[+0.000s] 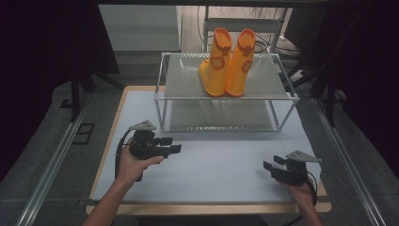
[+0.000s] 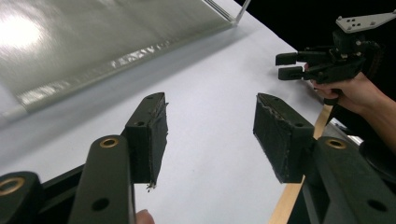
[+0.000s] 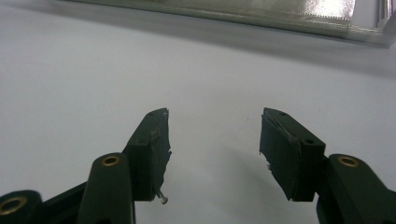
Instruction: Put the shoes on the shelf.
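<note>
A pair of orange-yellow rubber boots (image 1: 227, 61) stands upright on the top shelf of a small two-level rack (image 1: 226, 92) at the back of the table. My left gripper (image 1: 170, 145) is held low over the white table surface (image 1: 211, 160) at the left, just in front of the rack, pointing right. Its jaws (image 2: 210, 130) stand open with nothing between them. My right gripper (image 1: 272, 164) rests near the table's front right corner, pointing left, also open and empty (image 3: 215, 140). In the left gripper view the right gripper (image 2: 290, 65) shows at the upper right.
The rack has a metallic mesh lower shelf (image 1: 221, 115) and thin white posts. The table has a wooden rim (image 1: 207, 208). Dark curtains and metal rails flank both sides; a chair and cables lie behind the rack.
</note>
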Demonstrator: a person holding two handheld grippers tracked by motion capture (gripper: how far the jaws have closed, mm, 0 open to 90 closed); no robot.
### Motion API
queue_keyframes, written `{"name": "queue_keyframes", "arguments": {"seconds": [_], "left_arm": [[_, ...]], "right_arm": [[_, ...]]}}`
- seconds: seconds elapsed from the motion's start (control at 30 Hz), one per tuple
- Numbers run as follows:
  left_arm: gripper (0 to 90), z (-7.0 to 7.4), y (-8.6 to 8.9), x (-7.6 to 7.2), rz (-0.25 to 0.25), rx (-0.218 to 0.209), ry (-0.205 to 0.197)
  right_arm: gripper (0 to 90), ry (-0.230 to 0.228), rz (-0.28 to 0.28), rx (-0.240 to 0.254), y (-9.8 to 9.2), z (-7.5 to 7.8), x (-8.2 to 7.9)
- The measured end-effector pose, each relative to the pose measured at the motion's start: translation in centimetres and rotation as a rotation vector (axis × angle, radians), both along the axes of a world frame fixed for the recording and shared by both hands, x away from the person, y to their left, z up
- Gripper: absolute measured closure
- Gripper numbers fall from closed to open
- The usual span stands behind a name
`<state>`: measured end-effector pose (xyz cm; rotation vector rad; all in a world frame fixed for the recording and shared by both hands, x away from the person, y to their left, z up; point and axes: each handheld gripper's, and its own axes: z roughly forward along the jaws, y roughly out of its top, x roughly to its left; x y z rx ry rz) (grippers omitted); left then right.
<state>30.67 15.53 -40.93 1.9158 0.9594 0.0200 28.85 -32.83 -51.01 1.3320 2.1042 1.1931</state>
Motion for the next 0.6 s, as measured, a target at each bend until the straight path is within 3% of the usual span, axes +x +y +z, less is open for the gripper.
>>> {"name": "queue_keyframes", "arguments": {"seconds": [0.6], "left_arm": [[43.9,-1.2,-0.9,0.1,-0.012,0.027,0.015]], "right_arm": [[42.0,-0.008,-0.003,0.003,-0.1,0.1,0.0]]}}
